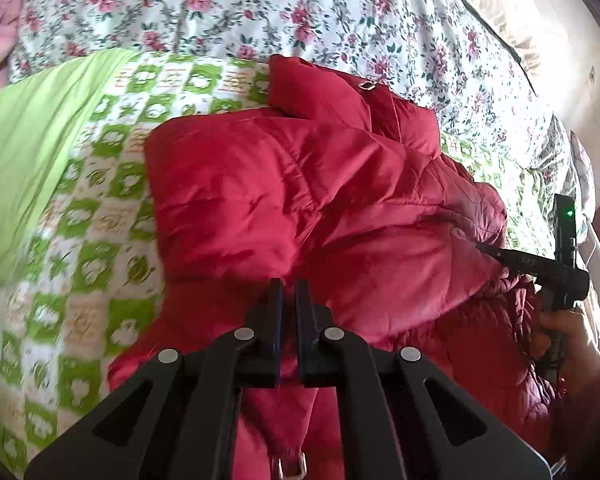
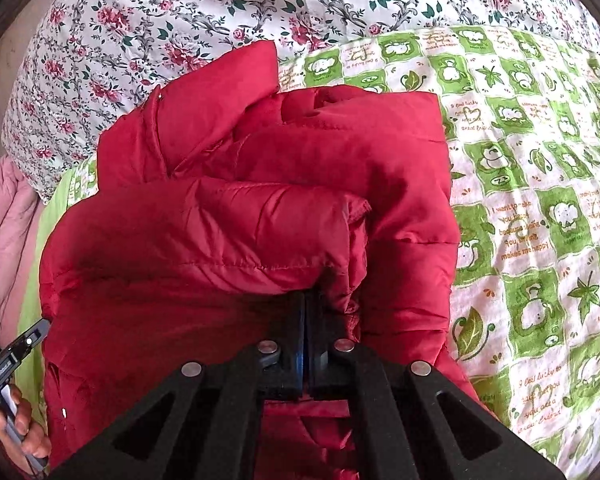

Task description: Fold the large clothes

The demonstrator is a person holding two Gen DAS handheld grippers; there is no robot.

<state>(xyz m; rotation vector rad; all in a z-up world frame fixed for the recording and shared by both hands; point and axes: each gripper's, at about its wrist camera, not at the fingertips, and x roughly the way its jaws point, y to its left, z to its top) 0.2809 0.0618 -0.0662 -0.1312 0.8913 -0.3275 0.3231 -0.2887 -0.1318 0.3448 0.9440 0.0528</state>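
Note:
A red padded jacket [image 1: 300,192] lies partly folded on a green-and-white checked sheet [image 1: 100,216]. My left gripper [image 1: 288,286] hovers over its near edge, jaws almost together with a narrow gap and no cloth clearly between them. My right gripper [image 2: 305,298] is shut on a fold of the jacket [image 2: 236,216], holding a thick layer doubled over the body. The right gripper also shows in the left wrist view [image 1: 496,254], pinching the jacket's right side. The left gripper shows at the left edge of the right wrist view [image 2: 24,344].
A floral bedcover [image 1: 300,4] lies behind the jacket and also shows in the right wrist view [image 2: 180,20]. A pink quilt [image 2: 4,216] sits at the left. The checked sheet [image 2: 540,200] extends to the right. A wall [image 1: 572,60] rises at the far right.

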